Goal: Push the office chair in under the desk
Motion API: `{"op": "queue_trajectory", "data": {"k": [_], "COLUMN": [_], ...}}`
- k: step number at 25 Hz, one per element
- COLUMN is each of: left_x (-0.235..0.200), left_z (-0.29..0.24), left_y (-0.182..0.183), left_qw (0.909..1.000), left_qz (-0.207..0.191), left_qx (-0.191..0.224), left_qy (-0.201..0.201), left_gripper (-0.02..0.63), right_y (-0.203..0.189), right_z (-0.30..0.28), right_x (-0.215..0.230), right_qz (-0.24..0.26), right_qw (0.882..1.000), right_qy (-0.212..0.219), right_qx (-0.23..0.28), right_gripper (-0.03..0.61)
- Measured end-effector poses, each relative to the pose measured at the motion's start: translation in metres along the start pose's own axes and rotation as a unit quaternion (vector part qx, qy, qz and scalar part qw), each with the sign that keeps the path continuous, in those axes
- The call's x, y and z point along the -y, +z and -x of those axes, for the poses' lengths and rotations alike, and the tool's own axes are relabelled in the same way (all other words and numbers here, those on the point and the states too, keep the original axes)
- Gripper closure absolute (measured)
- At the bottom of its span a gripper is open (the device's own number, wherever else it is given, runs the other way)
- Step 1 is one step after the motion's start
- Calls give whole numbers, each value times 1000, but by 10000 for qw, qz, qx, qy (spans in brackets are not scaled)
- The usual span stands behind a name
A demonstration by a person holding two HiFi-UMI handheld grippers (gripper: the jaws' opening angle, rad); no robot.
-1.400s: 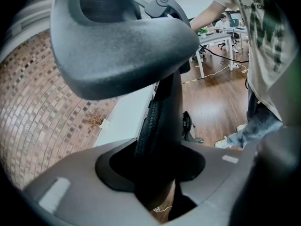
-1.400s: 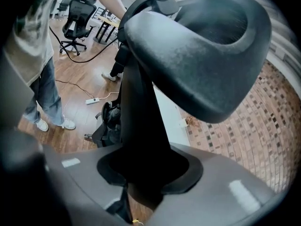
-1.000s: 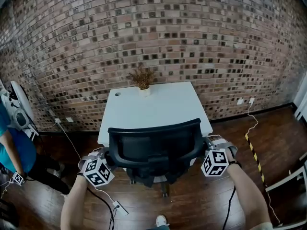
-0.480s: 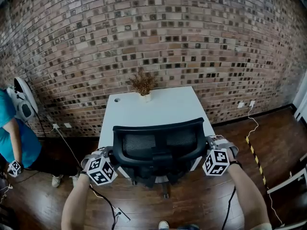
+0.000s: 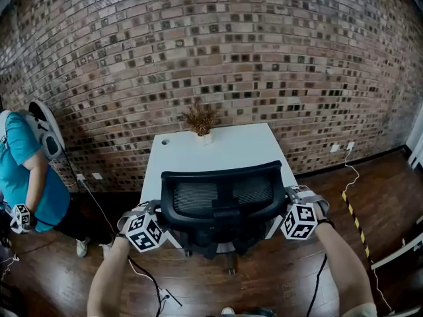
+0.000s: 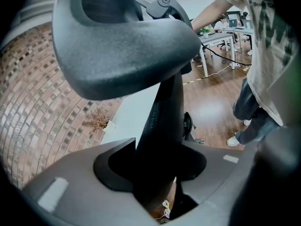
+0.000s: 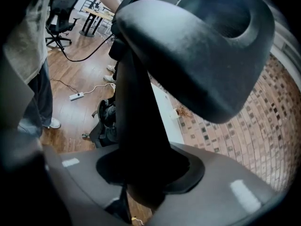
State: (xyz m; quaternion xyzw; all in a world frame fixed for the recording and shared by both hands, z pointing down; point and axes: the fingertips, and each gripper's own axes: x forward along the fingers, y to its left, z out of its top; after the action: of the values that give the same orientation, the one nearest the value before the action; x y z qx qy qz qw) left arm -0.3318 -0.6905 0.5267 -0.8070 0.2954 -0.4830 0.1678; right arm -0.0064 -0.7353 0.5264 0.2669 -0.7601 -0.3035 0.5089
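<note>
The black mesh-backed office chair [image 5: 221, 200] stands at the front edge of the white desk [image 5: 218, 152], its backrest facing me. My left gripper [image 5: 156, 218] is at the chair's left armrest and my right gripper [image 5: 285, 210] at the right one. In the left gripper view the armrest post [image 6: 162, 126] fills the gap of the left gripper [image 6: 155, 173], under the pad [image 6: 122, 46]. In the right gripper view the other post [image 7: 138, 117] sits in the right gripper [image 7: 146, 173] below its pad [image 7: 197, 46]. Both sets of jaws are opening slightly while still touching the posts.
A dried plant in a white pot [image 5: 200, 121] stands at the desk's back edge against the brick wall [image 5: 211, 45]. A person in a teal shirt [image 5: 30, 174] stands at the left. Cables and a power strip [image 5: 165, 294] lie on the wood floor; white furniture [image 5: 403, 249] is at the right.
The chair and both grippers have moved forward, and the backrest now covers more of the desk's front. The person at the left has stepped further into view.
</note>
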Motion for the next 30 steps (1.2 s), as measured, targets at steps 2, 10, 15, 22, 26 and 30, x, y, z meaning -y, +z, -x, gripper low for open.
{"op": "queue_trajectory", "data": {"k": [2,10,15,22,26,30], "left_x": [-1,-11,-13,-8,2,22], "left_z": [-2,6,18,53,77,98], "left_y": [0,-1,-3,1,3,14], "left_qw": [9999,9967,9928,9767,9617,9463], "left_qz": [106,332,435,898,1529,2106], "left_qx": [-7,64,32,148,254,429], "left_qy": [101,737,1116,1941,2259,2415], "left_gripper": [388,339,316,316,355,381], "right_y": [1,1,-7,1,14,30], "right_z": [-1,9,28,60,81,105], "right_x": [0,-1,3,4,-9,-28], "right_qz": [-123,-378,-589,-1042,-1606,-2017], "right_qw": [9999,9990,9968,9889,9796,9702], "right_qy": [5,-228,-539,-1043,-1120,-1096], "right_qx": [71,81,11,179,446,779], "right_gripper": [414,277,276,275,275,275]}}
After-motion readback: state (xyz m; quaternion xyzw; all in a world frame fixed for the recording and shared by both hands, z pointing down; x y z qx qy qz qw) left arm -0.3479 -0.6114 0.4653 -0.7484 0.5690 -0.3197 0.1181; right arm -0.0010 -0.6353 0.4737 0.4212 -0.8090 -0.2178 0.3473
